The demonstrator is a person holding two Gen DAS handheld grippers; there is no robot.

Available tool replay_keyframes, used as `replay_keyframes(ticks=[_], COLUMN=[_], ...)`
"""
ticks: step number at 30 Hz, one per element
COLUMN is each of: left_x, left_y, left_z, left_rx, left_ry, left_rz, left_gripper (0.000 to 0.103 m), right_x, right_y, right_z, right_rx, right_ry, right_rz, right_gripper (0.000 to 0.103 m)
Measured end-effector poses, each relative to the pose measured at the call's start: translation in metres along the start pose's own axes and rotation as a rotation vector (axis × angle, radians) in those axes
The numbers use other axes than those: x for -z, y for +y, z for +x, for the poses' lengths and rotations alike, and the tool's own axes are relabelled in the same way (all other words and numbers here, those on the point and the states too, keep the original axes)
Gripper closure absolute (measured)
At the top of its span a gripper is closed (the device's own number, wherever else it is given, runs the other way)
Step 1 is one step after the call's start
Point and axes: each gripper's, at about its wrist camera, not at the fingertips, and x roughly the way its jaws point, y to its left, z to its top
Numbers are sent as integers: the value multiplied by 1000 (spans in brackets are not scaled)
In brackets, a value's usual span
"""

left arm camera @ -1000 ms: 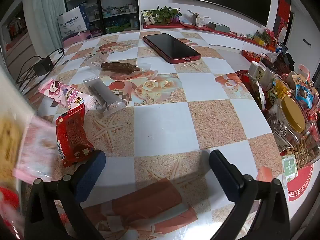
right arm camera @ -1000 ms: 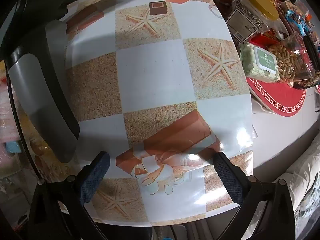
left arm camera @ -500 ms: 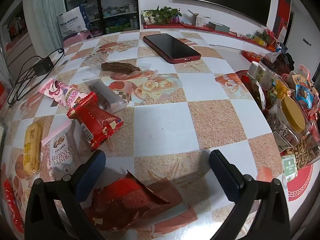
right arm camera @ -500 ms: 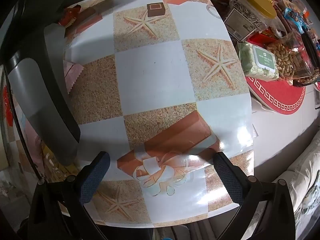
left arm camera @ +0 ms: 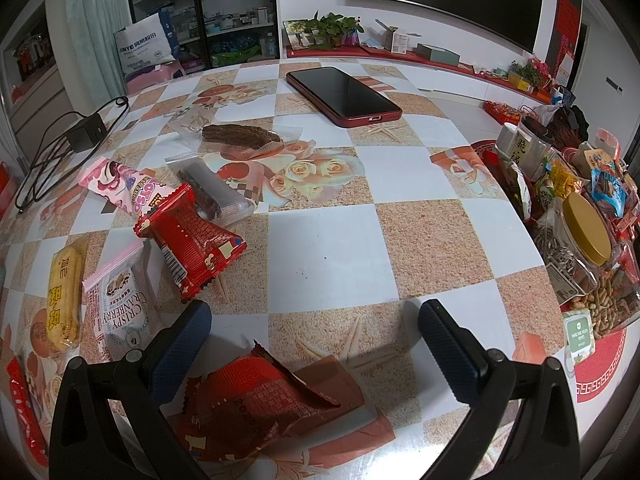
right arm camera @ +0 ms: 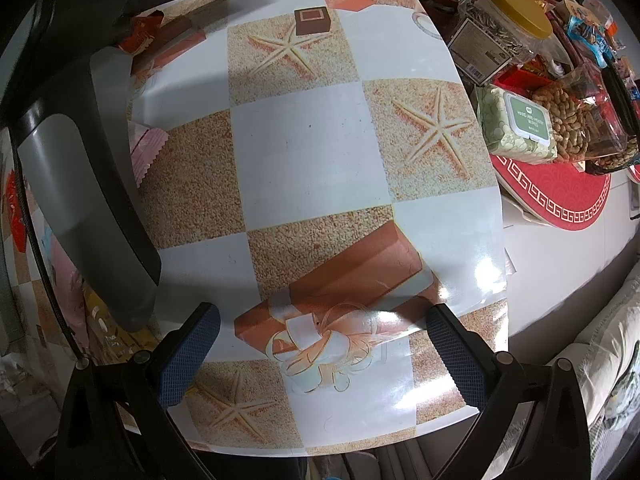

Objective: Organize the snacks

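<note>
Over the tabletop (left arm camera: 328, 248), your left claw (left arm camera: 314, 326) spread wide above a red wrapper (left arm camera: 256, 404), your right claw (right arm camera: 320, 338) apart too, gripping nothing

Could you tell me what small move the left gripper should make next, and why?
Probably lower the left gripper and ease it back over the crumpled red foil snack packet lying loose just below its open fingers. That packet is the nearest snack, both grippers are empty, and the right gripper hangs over bare tablecloth with no packet between its fingers.

Checkered starfish-print worktop (left arm camera: 320, 240), phone (left arm camera: 344, 96) far centre, snack packets (left arm camera: 188, 240) scattered left, charger (left arm camera: 86, 134) far left, snack jars (left arm camera: 576, 248) crowding right edge
</note>
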Motion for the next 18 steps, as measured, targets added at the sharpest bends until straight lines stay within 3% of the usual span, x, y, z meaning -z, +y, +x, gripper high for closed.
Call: replay_keyframes(ticks=[18], left_x=[0], left_y=[0], left_z=[0], left_rx=[0], left_ry=[0], left_rz=[0], left_gripper=[0], right_x=[0], right_y=[1], right_z=[-1], right_rx=[-2], right_ry=[5], right_rz=[-17], right_gripper=[0])
